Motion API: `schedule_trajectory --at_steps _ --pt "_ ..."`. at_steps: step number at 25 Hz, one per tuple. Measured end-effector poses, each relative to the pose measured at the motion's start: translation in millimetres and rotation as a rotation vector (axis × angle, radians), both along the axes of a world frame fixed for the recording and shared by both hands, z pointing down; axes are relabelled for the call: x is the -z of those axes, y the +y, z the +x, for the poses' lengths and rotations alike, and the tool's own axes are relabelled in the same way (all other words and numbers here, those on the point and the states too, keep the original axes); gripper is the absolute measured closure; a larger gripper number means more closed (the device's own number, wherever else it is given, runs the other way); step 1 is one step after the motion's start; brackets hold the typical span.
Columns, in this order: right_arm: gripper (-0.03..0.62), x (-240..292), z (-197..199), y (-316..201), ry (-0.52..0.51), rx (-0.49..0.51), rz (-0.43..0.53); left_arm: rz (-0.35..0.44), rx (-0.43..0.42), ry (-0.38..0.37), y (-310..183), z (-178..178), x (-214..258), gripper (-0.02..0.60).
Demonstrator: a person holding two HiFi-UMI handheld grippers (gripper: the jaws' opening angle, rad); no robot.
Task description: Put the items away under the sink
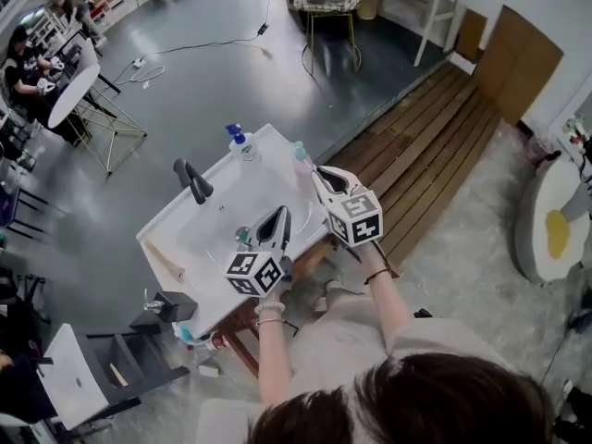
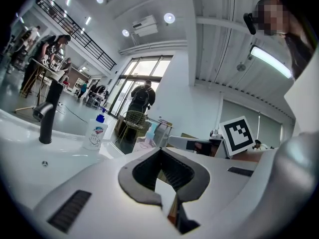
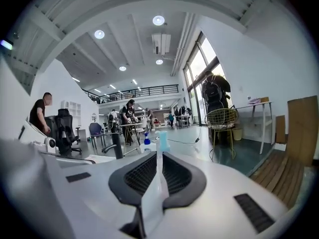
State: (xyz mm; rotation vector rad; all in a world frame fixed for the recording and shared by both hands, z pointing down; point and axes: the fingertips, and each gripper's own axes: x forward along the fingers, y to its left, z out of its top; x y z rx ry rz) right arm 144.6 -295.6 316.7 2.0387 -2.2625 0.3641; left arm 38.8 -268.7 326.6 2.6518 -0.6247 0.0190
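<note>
**Both jaws closed at the sink, teal-capped bottle just ahead of the right gripper**

The person stands at the front of a white sink (image 1: pixel 185 231) on a wooden base, holding both grippers low over it.

The right gripper (image 1: pixel 317 169) is at the sink's right edge and points towards the far corner. In the right gripper view its jaws are drawn together, with only a thin pale slit between the dark ribbed pads. A slim clear bottle with a teal cap (image 1: pixel 300 153) stands on the sink's rim just past the jaw tips, in line with that slit. The left gripper view shows it from the side, just ahead of the tips. No view shows whether the tips touch it.

The left gripper (image 1: pixel 280 213) is over the front of the sink, near the right gripper and on its left. Its jaws are closed too, tips meeting and nothing between the pads. Through the gap lower down, only the white of the sink and a strip of brown show.

A black faucet (image 1: pixel 192 181) rises at the sink's left side. A soap pump bottle with a blue top (image 1: pixel 240 142) stands at the far corner, near the teal-capped bottle but apart from it.
</note>
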Motion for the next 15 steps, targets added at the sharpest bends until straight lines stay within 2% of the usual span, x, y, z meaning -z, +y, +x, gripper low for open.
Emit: schedule_trajectory --at_steps 12,15 --pt "0.408 -24.0 2.1 -31.0 -0.028 0.041 -0.066 -0.038 0.032 0.007 -25.7 9.7 -10.5 0.58" --pt "0.384 -30.1 1.6 -37.9 -0.03 0.055 -0.08 -0.051 0.039 -0.002 -30.2 10.6 -15.4 0.58"
